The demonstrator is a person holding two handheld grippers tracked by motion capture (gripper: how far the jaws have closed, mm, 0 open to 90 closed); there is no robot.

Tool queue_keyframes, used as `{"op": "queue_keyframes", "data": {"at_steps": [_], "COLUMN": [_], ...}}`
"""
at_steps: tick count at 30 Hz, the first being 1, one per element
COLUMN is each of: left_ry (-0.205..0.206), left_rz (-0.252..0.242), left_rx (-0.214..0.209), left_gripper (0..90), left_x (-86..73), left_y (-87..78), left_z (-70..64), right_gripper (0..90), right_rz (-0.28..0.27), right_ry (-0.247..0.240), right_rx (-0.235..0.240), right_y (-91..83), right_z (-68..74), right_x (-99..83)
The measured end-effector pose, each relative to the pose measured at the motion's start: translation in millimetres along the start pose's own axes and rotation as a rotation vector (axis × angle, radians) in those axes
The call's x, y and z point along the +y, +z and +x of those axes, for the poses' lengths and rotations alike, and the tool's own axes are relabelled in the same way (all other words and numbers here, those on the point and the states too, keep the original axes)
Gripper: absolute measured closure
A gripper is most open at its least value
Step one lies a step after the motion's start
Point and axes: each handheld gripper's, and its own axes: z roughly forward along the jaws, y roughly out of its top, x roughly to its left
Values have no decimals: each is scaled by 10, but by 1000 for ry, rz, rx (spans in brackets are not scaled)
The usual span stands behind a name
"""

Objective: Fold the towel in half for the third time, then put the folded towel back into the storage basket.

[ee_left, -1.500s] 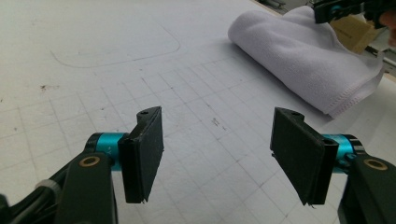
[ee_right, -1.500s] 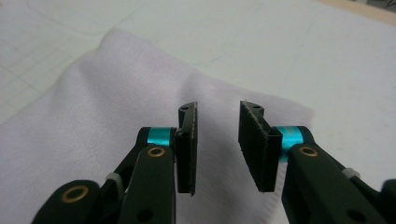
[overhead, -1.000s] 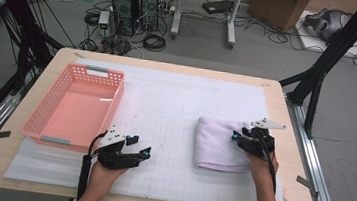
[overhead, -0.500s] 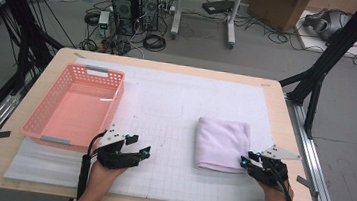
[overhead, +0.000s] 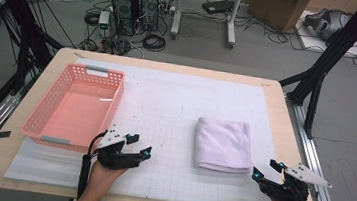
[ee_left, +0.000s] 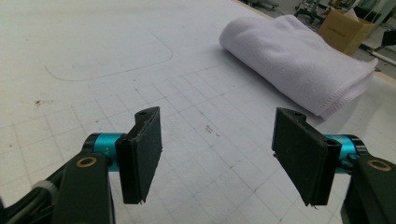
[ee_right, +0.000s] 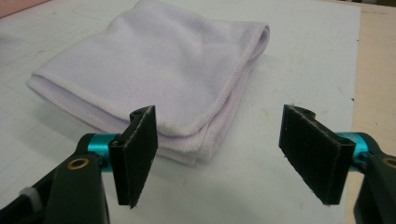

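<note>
A folded pale lilac towel [overhead: 223, 144] lies flat on the white gridded mat [overhead: 177, 95], right of centre. My right gripper [overhead: 265, 170] rests near the table's front right corner, just beyond the towel's near right corner, jaws open and empty. Its own view has the towel [ee_right: 154, 70] close ahead of the spread jaws [ee_right: 219, 154]. My left gripper [overhead: 140, 147] sits at the front, left of centre, open with nothing between its jaws [ee_left: 219, 158]. From there the towel [ee_left: 299, 56] lies farther off to the upper right.
An empty pink plastic basket [overhead: 49, 112] stands on the left part of the table, just behind my left hand. The wooden table edge [overhead: 292, 142] runs close to my right gripper. Computers, cables and boxes are on the floor beyond.
My right gripper let go of the towel and drew back toward the front right corner, now open. The towel stays folded on the mat. The left gripper has barely moved.
</note>
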Motion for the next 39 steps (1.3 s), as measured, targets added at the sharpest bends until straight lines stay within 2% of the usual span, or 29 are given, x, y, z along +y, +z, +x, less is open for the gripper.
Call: {"op": "queue_keyframes", "data": {"at_steps": [4,11,17,23,31,35,39], "left_ry": [9,9,4,-16,-43,-25,-34], "left_rz": [-7,-5,-2,18,-21,-9,-4], "left_rx": [-8,-11,-4,-18,-16,-21,-27], "left_gripper": [332,330,322,304,223,198,197], "left_x": [-2,-5,-5,7,127,211,300], "left_y": [5,18,14,44,108,165,269], "left_z": [-33,-33,-8,19,30,34,72], "right_gripper": [206,203,202,202,202,202,202], "right_rz": [-19,-8,0,-2,2,5,14], "right_ry": [-16,-38,-31,-23,-27,-35,-46], "right_rx": [22,27,22,25,24,34,39], "right_y": [-83,-70,-63,-60,-54,-38,-23], "right_z": [22,46,13,-10,-17,5,31], "right_x": [-27,-11,-35,-31,-22,-21,-21]}}
